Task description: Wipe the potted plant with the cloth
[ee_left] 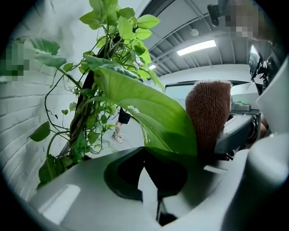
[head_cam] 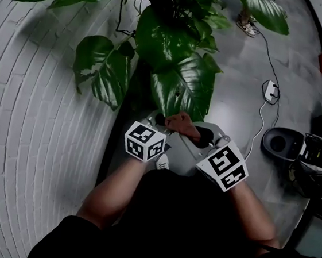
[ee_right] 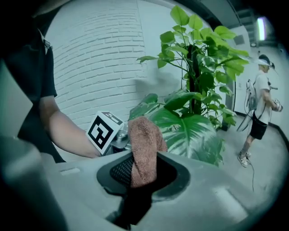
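On the grey floor (head_cam: 243, 65), at the person's right, stands a black round tub (head_cam: 279, 143). Its inside is dark and I cannot tell what it holds. A white cable (head_cam: 260, 116) goes from a small white box (head_cam: 270, 90) down past the tub.

The potted plant (head_cam: 176, 46) stands close to a white brick wall (head_cam: 24, 110), and one big leaf (head_cam: 183, 86) hangs down to the two grippers. The left gripper (ee_left: 151, 169) has its jaws closed on the lower end of this leaf. The right gripper (ee_right: 142, 171) has its jaws clamped on a brown cloth (ee_right: 143, 140), which stands up out of them and is folded over at the top.

In the head view only a small part of the cloth shows, at the tip of the leaf. The left gripper view shows the cloth upright, just beside the right edge of the leaf, and above it a ceiling with a long lamp (ee_left: 196, 47). The right gripper view shows the person's bare forearm (ee_right: 67, 131), and a second person (ee_right: 261, 103) standing on the floor beyond the plant, well apart from it.
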`<state>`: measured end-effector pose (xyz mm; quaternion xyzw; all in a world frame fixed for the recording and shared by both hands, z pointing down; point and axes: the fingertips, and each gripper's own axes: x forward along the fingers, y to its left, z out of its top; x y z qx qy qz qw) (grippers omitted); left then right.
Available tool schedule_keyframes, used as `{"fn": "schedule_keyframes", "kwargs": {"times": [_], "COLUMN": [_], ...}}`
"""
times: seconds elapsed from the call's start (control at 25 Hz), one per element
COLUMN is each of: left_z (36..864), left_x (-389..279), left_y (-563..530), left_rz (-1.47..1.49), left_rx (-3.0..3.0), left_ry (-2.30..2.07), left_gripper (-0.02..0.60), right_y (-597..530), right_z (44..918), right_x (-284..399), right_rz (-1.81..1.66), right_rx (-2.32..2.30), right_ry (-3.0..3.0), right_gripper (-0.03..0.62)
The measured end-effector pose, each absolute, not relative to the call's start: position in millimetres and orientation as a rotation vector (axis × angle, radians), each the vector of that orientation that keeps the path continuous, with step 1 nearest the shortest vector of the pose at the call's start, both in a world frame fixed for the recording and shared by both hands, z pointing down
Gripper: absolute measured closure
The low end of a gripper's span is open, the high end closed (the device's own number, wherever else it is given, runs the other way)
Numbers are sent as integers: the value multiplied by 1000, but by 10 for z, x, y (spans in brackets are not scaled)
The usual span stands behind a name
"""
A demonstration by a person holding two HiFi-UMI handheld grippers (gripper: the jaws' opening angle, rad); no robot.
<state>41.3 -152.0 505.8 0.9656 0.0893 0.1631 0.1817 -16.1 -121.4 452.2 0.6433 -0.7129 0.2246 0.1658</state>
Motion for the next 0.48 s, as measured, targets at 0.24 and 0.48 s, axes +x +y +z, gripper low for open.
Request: {"fn": "schedule_keyframes", "kwargs": {"times": [0.24,0.48], "left_z": [5088,5162], "left_x": [354,328], "left_y": [-1483,-1525], "left_rz": [482,504], "left_rx": [2720,2720], "left_ry": [262,222], "left_gripper": [572,572], "right_y": [-937,-741], "right_z": [4608,4444], "right_x": [-165,-67], "right_rz": [765,877], "right_rx": [1873,1914], "right_ry": [-2041,-2114], "right_gripper": [528,528]}}
